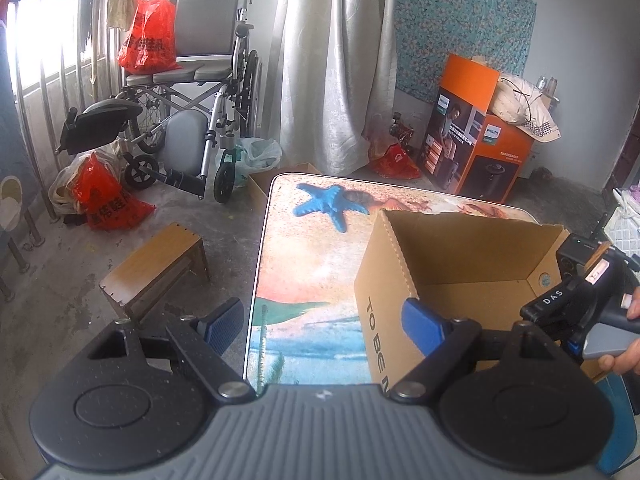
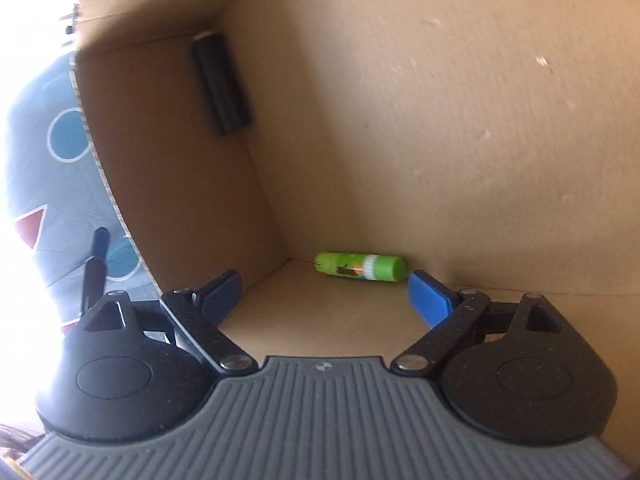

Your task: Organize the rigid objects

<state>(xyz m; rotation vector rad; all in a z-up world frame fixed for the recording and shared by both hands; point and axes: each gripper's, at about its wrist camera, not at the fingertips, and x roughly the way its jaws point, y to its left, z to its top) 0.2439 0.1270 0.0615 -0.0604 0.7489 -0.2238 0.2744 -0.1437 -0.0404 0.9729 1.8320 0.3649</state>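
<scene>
Glue stick down in the box, both sets of fingers spread and empty.

My right gripper (image 2: 324, 294) is reaching into the cardboard box (image 2: 400, 120), its blue fingers (image 2: 430, 298) wide apart with nothing between them; the green glue stick (image 2: 359, 267) lies on its side on the box floor just beyond the tips, tucked against the back wall, where I judge it won't roll far. A dark cylinder (image 2: 222, 86) sits further along the wall at the far corner. My left gripper (image 1: 322, 326) hangs over the near edge of the desk (image 1: 308, 264), fingers open on nothing, one tip beside the box's wall, probably ready to steady the box while I sort.
</scene>
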